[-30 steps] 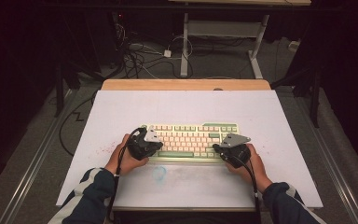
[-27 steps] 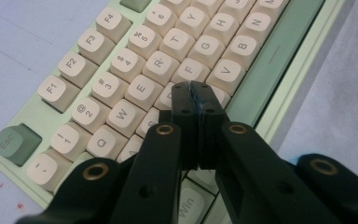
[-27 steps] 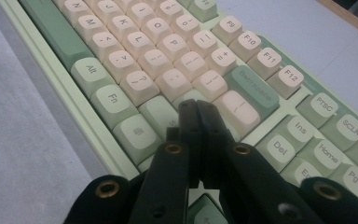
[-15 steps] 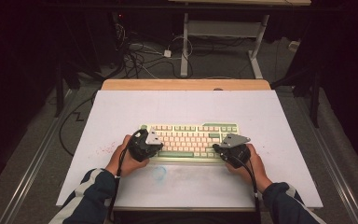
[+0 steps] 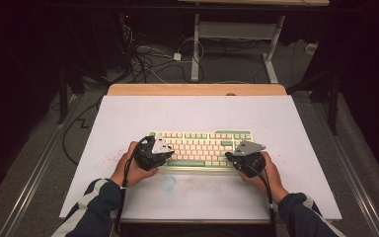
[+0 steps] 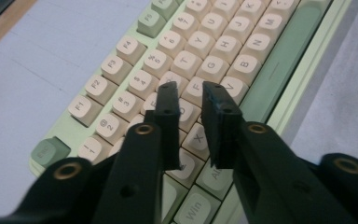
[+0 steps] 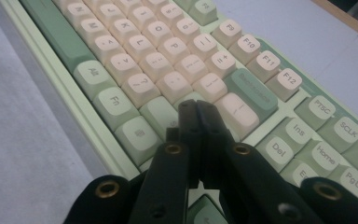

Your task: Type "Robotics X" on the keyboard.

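keyboard (image 5: pixel 202 149), one in all, is lying flat on the white sheet (image 5: pixel 128 118) that is covering the table (image 5: pixel 197 89), near the person's edge and midway across. its long axis is running side to side in the high view, with the green space bar row facing the person and the function row facing away. two grippers are working over it, one in each hand. left gripper (image 6: pixel 189 93) is hovering over the left end of the keyboard, its jaws having just been opening and now standing a little apart with nothing between them, above the letter keys. right gripper (image 7: pixel 196 108) is sitting over the right end, its jaws pressed together on nothing, tips pointing at the keys beside the green backspace key (image 7: pixel 251 93).
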`<state>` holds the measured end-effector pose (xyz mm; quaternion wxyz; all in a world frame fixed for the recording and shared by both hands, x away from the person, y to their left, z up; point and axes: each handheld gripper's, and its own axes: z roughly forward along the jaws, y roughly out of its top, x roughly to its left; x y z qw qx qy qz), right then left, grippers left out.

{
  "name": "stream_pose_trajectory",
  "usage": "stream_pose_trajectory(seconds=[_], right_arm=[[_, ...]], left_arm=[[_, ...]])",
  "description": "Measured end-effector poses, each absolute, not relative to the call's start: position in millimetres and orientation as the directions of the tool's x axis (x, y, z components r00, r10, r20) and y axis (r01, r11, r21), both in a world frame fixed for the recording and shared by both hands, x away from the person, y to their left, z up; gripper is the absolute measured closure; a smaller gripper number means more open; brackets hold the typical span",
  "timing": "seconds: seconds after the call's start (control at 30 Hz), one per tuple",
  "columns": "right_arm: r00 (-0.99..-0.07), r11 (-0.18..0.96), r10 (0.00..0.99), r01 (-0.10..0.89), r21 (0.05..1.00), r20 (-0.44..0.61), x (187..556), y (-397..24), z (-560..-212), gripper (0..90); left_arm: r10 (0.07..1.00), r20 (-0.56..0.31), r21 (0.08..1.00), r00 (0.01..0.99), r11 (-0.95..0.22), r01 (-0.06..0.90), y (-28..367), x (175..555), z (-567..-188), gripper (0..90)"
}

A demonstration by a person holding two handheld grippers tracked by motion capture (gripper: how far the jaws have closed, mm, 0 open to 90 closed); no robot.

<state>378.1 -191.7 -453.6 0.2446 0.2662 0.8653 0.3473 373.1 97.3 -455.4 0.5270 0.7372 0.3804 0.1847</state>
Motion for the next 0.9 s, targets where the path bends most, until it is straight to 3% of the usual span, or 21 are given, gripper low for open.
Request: stream_pose_trajectory(seconds=[0.17, 0.5, 0.63, 0.9], right_arm=[[-0.736, 0.595, 0.636, 0.277, 0.754, -0.232, 376, -193, -445, 88.6], [-0.716, 0.555, 0.656, 0.242, 0.796, -0.239, 374, -199, -433, 79.9], [-0.699, 0.544, 0.67, 0.232, 0.806, -0.25, 373, -200, -432, 69.1], [-0.638, 0.51, 0.728, 0.258, 0.821, -0.252, 375, -201, -431, 35.0]], left_arm=[[0.776, -0.125, 0.935, 0.618, -0.116, 0.335, 100, 374, -452, 56.9], [0.792, -0.128, 0.948, 0.597, -0.079, 0.309, 102, 374, -449, 41.0], [0.792, -0.135, 0.951, 0.595, -0.066, 0.303, 102, 373, -448, 31.5], [0.794, -0.147, 0.956, 0.59, -0.04, 0.292, 102, 372, -447, 20.4]])
